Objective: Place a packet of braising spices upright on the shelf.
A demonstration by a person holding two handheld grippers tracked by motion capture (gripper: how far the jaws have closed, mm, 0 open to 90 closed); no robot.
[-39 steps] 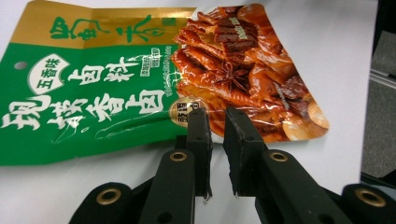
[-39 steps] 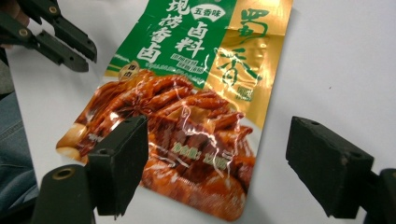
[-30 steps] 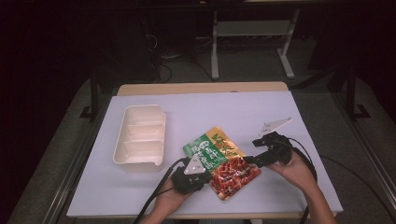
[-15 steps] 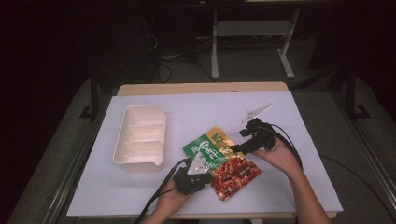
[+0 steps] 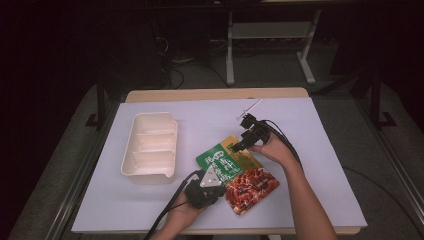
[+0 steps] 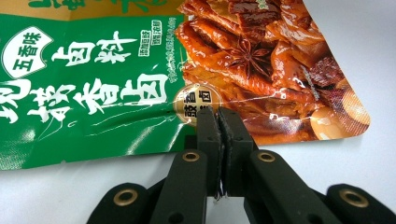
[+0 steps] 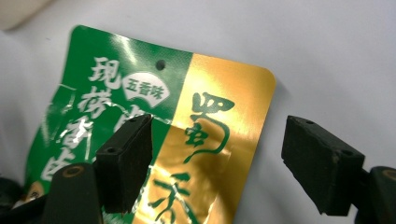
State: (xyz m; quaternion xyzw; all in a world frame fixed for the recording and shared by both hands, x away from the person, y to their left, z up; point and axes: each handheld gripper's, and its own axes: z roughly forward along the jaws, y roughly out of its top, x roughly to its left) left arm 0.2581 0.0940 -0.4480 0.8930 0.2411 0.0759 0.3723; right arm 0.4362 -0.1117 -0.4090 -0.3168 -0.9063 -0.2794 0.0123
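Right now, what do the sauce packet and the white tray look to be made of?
The sauce packet looks like thin printed plastic or foil laminate with a glossy finish: it shows bright glare, creases and a metallic gold panel. The white tray looks like matte moulded plastic or foam, cream-white, with dividers and rounded rims; which of the two cannot be told from the high view.

Left gripper (image 5: 212, 181) on sauce packet (image 5: 239, 171); right gripper (image 5: 239, 145) above its far end.
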